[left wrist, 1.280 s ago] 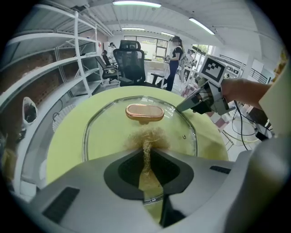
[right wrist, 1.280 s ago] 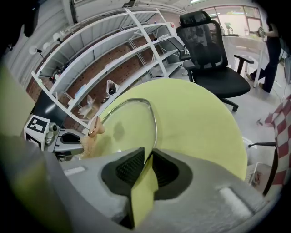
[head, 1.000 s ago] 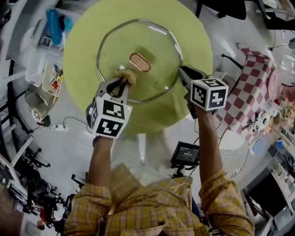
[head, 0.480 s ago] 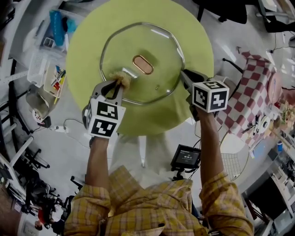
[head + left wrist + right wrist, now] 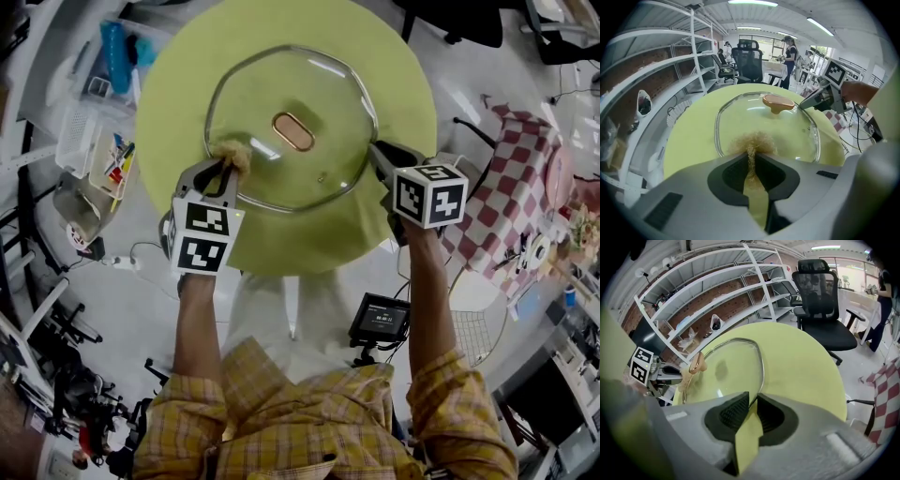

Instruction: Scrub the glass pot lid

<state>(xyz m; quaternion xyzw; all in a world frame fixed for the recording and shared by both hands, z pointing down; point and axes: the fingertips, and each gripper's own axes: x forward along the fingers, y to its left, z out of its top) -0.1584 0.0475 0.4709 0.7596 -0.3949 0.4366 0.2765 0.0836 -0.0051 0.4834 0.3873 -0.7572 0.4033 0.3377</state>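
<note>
At upper centre, on the green table, scrubbing the lid: clenching a tan scrubber in the left gripper at the lower-left rim, pinching the right rim with the right gripper. Next, likely sweeping toward the knob.

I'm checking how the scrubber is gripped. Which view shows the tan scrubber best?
The left gripper view: the scrubber sits mid-frame, pinched between the left hand-held gripper's jaws and lying against the glass lid. The head view shows it small, from above; the right gripper view shows only a distant tan bit.
</note>
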